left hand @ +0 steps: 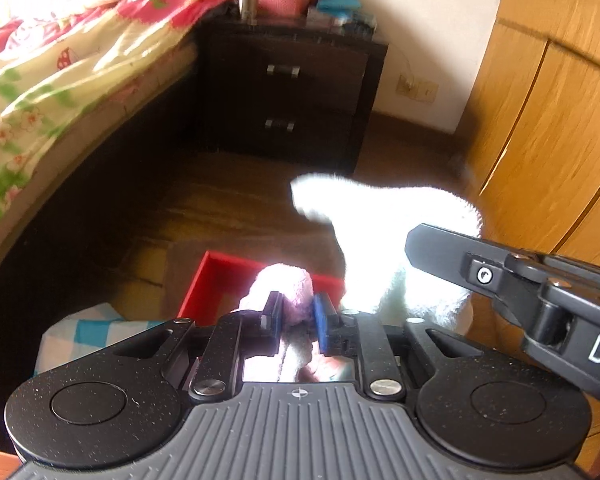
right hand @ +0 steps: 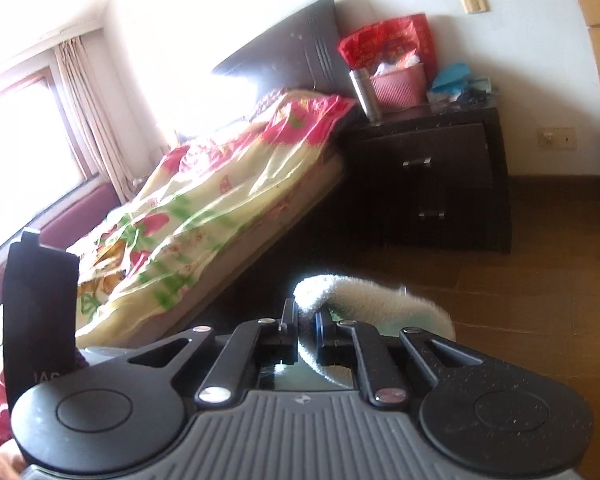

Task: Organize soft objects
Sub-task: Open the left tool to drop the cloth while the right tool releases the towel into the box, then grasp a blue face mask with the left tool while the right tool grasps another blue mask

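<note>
Left gripper (left hand: pixel 296 314) closed on fuzzy pale-pink soft sock (left hand: pixel 284 286), pinched mid-body between narrow-set pads. Right gripper (right hand: pixel 307 326) likewise clamped on fluffy white soft sock (right hand: pixel 360 292), fabric bulging past fingertips. Both held aloft, apart. Directly beyond left fingers: shallow red open-top box (left hand: pixel 216 276) on brown wooden floor (left hand: pixel 220 208). Blue-checked cloth (left hand: pixel 88 330) just beside box. Likely step: placing pink piece in box. To do well: lower until fabric rests inside walls, then release; avoid snagging rim. Bright glare, white sock detail lost.
</note>
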